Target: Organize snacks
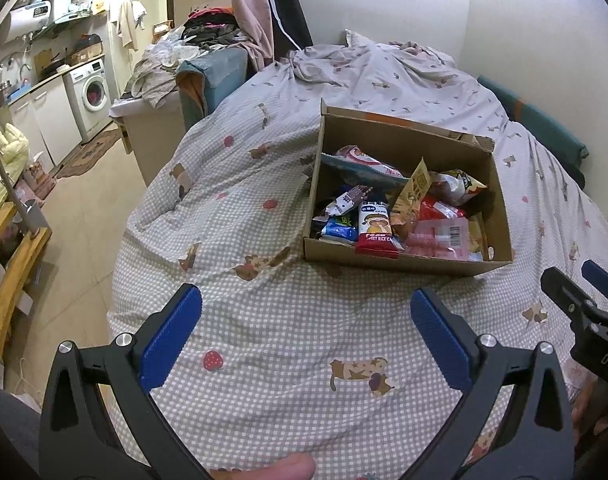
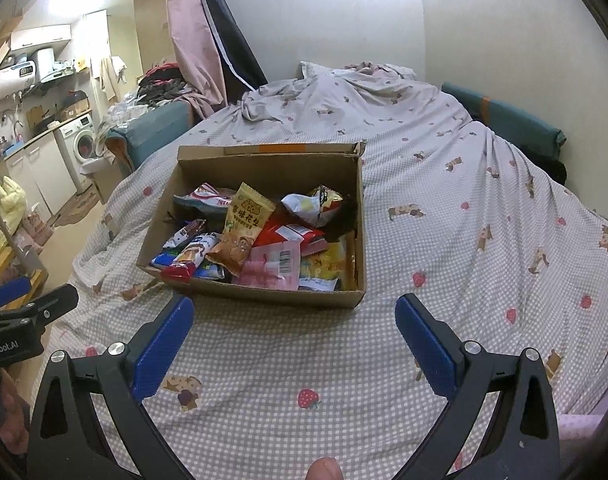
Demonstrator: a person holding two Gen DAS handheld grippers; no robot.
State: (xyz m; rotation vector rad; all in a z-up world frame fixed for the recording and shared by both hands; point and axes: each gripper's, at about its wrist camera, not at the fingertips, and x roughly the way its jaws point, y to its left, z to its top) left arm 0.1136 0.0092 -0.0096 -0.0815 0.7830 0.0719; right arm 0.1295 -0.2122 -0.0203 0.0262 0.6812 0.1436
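Your left gripper (image 1: 305, 334) and right gripper (image 2: 294, 338) both stand released, holding nothing, over the bed (image 2: 443, 240). The box (image 2: 260, 294) of snacks (image 2: 244, 224) sits at 12 o'clock.

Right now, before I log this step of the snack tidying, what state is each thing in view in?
Left gripper: open, holding nothing, above the bedsheet.
Right gripper: open, holding nothing.
Cardboard box: open-topped, resting on the bed.
Snack packets: jumbled loosely inside the box.
Yellow peanut packet: propped up, leaning on the others.
Bedsheet: wrinkled.
Washing machine: door closed.
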